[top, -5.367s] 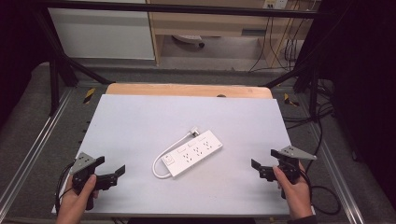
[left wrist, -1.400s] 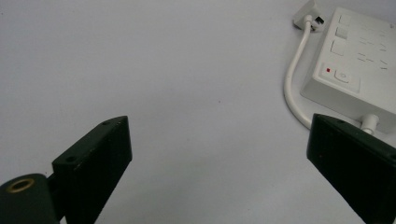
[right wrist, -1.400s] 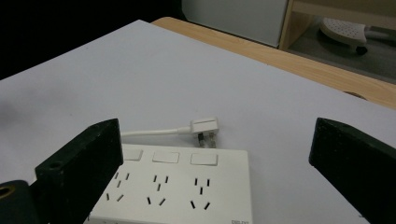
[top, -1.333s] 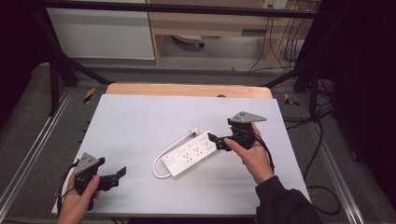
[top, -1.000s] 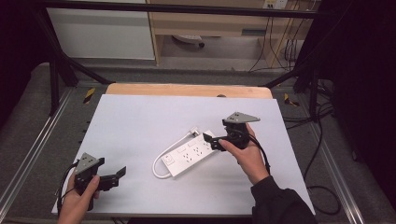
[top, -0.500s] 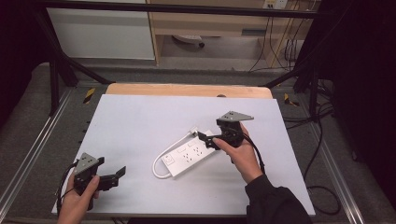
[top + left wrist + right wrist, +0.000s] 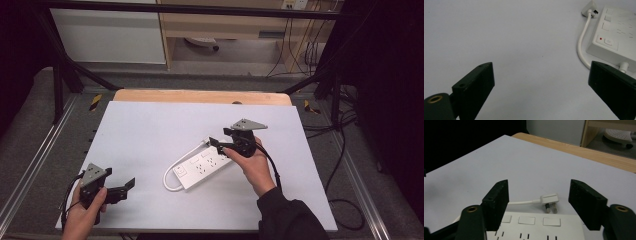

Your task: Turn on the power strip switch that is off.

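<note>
Now the right gripper (image 7: 220,145), its jaws just closing yet still clear, straddles the far end of the white power strip (image 7: 202,167) lying mid-table, its plug (image 7: 550,200) just beyond. Centre the pads on the strip's long sides before squeezing. Meanwhile the left gripper (image 7: 122,187) rests wide and empty near the front edge.

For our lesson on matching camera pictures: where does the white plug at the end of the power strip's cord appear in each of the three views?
High view: the plug lies near the middle of the table, just left of the right tongs.
Left gripper view: top right corner.
Right gripper view: low centre, between the two jaws.
Shared landmark: the power strip beside it.
</note>
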Motion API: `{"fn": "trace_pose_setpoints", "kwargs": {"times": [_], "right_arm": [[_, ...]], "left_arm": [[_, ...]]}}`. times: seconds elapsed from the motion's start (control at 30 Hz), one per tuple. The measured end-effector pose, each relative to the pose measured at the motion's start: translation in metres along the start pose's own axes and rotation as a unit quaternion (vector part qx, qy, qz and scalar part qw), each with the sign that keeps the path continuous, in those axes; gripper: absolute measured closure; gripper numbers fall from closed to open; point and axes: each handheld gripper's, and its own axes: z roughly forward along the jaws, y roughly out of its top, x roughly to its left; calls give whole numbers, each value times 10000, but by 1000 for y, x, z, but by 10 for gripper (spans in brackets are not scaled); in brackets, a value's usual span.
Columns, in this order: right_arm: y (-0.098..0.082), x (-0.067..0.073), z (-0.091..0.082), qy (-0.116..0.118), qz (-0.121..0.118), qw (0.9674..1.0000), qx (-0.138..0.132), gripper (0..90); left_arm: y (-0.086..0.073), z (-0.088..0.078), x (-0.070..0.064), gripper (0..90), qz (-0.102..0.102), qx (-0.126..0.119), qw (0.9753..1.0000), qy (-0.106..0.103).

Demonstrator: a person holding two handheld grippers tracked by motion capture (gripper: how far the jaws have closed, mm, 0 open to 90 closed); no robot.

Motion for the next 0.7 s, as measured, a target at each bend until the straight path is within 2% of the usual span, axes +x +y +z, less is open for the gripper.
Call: {"fn": "trace_pose_setpoints", "kwargs": {"times": [0.2,0.33,0.47,0.7], "right_arm": [[-4,8,9,-28,-91,10000,0,556],[-6,12,14,-25,-174,9998,-93,664],[-7,13,16,-116,-215,9996,-168,750],[-10,15,20,-62,-281,9993,-234,845]], "left_arm": [[1,0,-1,67,6,-50,10000,-47],[2,1,-1,67,24,-36,10000,-57],[2,1,-1,67,40,-48,10000,-65],[2,0,-2,67,55,-53,9999,-70]]}}
